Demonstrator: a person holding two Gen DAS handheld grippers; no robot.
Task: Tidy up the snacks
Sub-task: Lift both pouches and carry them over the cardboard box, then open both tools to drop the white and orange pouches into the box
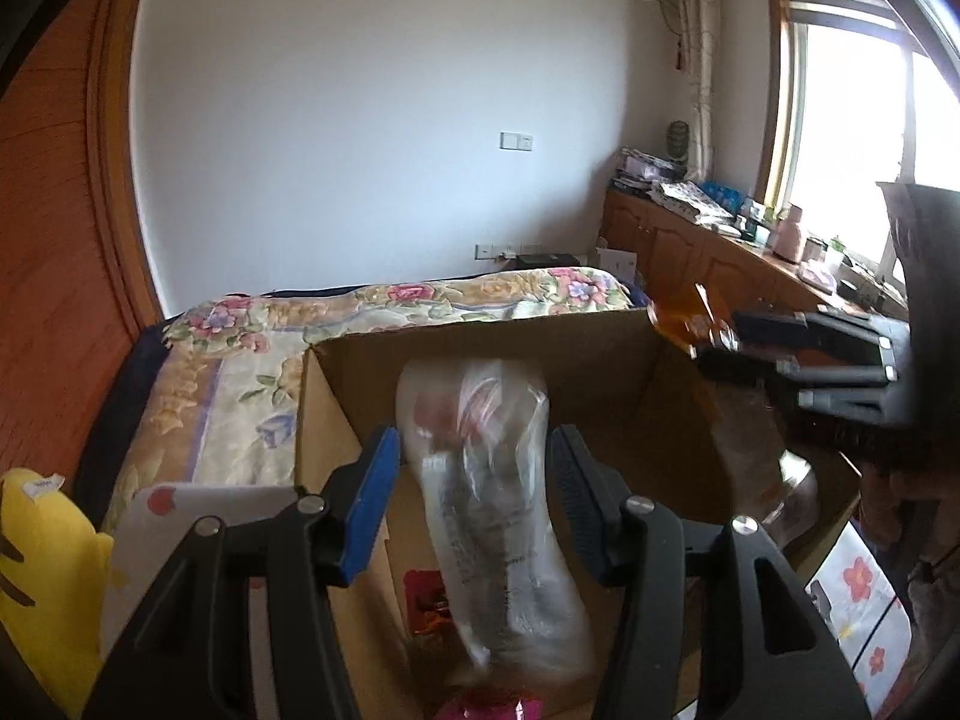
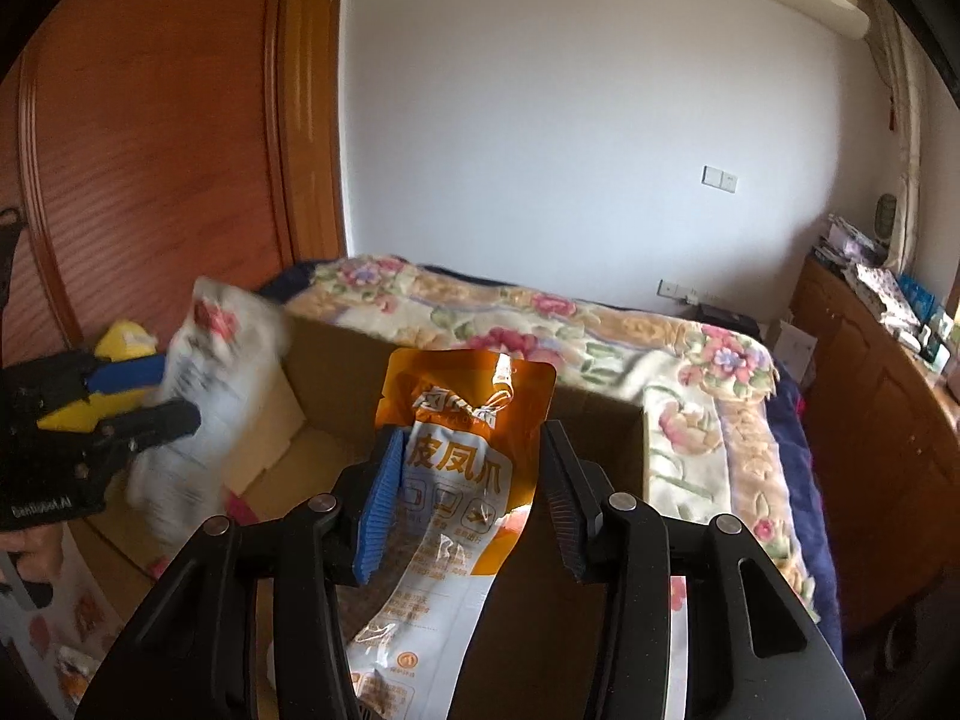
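An open cardboard box (image 1: 360, 396) stands in front of a bed; it also shows in the right wrist view (image 2: 336, 348). My left gripper (image 1: 474, 480) is open around a clear plastic snack bag (image 1: 486, 480) that hangs blurred over the box; the bag also shows in the right wrist view (image 2: 204, 396). My right gripper (image 2: 468, 486) has its jaws apart around an orange and white snack pouch (image 2: 462, 462) above the box. That pouch shows at the right in the left wrist view (image 1: 684, 315). Red wrapped snacks (image 1: 426, 600) lie in the box.
A floral bedspread (image 2: 600, 330) covers the bed behind the box. A yellow plush toy (image 1: 42, 570) lies at the left. A wooden door (image 2: 150, 150) is on the left, and a wooden cabinet (image 1: 690, 246) with clutter runs under the window.
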